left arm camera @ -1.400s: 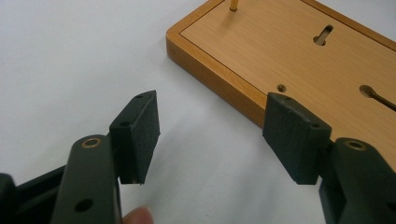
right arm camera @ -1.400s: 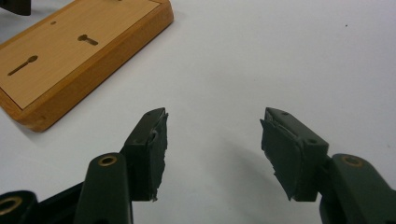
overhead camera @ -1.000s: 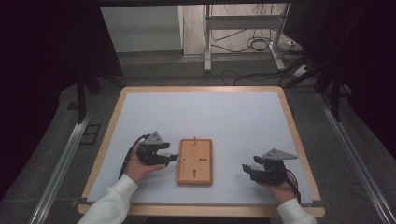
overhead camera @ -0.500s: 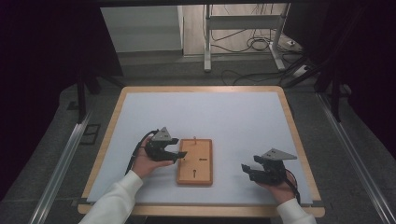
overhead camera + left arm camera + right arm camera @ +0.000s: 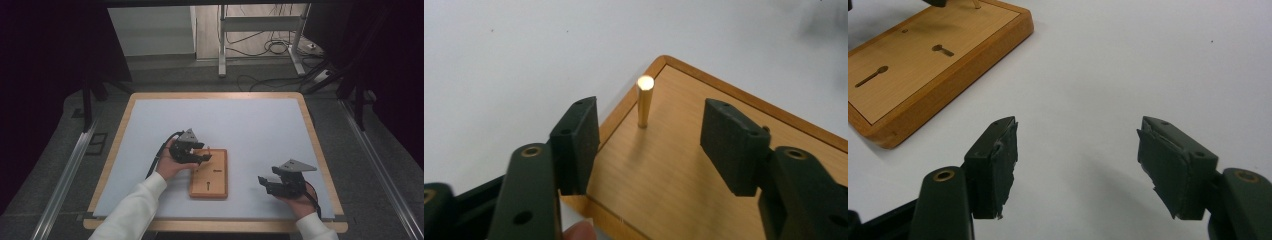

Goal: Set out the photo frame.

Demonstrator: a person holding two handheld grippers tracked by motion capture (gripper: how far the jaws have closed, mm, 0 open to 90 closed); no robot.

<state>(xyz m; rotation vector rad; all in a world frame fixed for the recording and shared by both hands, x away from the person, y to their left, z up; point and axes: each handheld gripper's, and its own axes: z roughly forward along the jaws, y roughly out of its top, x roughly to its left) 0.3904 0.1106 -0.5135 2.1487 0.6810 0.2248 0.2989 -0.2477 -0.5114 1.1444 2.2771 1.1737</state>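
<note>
White table, wooden board, brass peg, base perhaps socketed, far edge cropped

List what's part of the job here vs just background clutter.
In play:
- wooden board
- brass peg standing in it
- left claw, open around the peg, closing in
- right claw, open, idle on the mat

Background:
- white mat
- metal stand
- floor cables

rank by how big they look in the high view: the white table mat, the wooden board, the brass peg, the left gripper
1. white table mat, by far the largest
2. wooden board
3. left gripper, which looks smaller than the board, though it is held above it and so nearer the camera
4. brass peg, a thin sliver at the board's far corner
</note>
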